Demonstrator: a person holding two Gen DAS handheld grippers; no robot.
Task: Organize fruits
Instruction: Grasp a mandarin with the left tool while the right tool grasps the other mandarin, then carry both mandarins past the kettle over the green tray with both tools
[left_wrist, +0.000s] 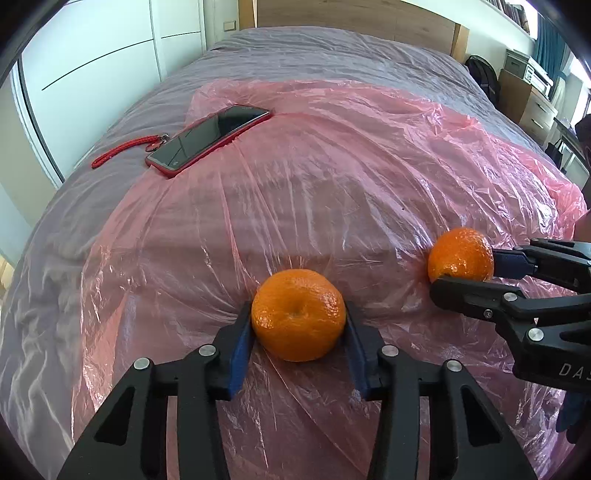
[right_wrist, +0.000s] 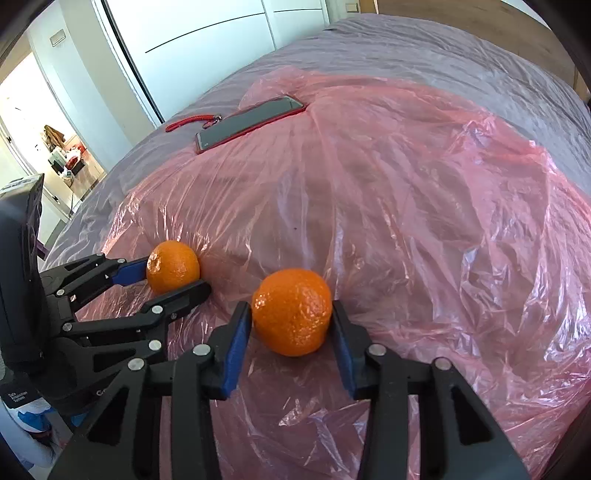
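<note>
Clamping a round orange mandarin (left_wrist: 298, 314) between its blue pads, the left hand-held gripper (left_wrist: 298, 321) has both black fingers pressed against the fruit's sides; the same grip shows from the right wrist view, where the left hand-held gripper (right_wrist: 176, 275) holds that mandarin (right_wrist: 173, 266) low against the crinkled, translucent pink plastic sheet (left_wrist: 332, 177). Just beside it, the right hand-held gripper (right_wrist: 291, 317) pinches a second, slightly dimpled orange mandarin (right_wrist: 291, 312) in the same way, pads touching its left and right flanks, and from the left wrist view this right hand-held gripper (left_wrist: 463, 267) and its fruit (left_wrist: 461, 254) sit to the right. Both fruits rest on the sheet, near each other but apart.

Beyond the fruits the pink sheet (right_wrist: 406, 184) runs wide and bare toward the far side and the right, giving open room for moving. At its far left edge lies a flat black smartphone in a red case (left_wrist: 207, 142), half on the sheet, with a red braided wrist strap (left_wrist: 125, 149) trailing off onto the grey plastic-covered bed (left_wrist: 314, 51). The bed's left edge drops toward white wardrobe doors (left_wrist: 92, 62); a wooden headboard (left_wrist: 351, 14) closes the far end.
</note>
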